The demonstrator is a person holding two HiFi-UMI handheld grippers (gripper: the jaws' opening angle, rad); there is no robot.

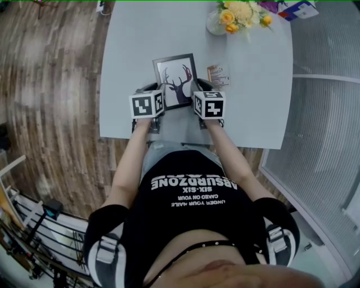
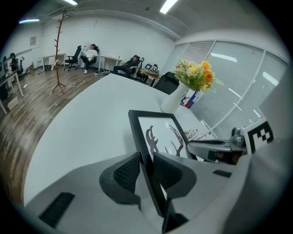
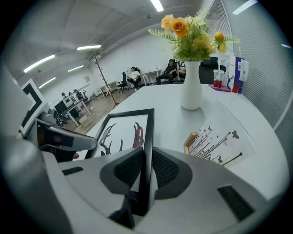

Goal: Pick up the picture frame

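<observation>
A black picture frame (image 1: 176,79) with a deer-antler print hangs above the pale table (image 1: 129,56), held by its two side rails. My left gripper (image 1: 160,97) is shut on the left rail (image 2: 145,151); its ribbed pads (image 2: 127,172) press both faces. Shut on the right rail (image 3: 147,151) is my right gripper (image 1: 197,95), pads (image 3: 165,168) pinching the bar. In the right gripper view the print (image 3: 123,137) shows to the left of the rail. The frame's near edge is hidden behind the gripper bodies.
A white vase of yellow and orange flowers (image 1: 236,16) stands at the table's far side. A small card with bird drawings (image 1: 218,75) lies right of the frame. Wood floor (image 1: 50,84) lies left, a blinds wall (image 1: 326,112) right. Seated people (image 2: 89,55) are far off.
</observation>
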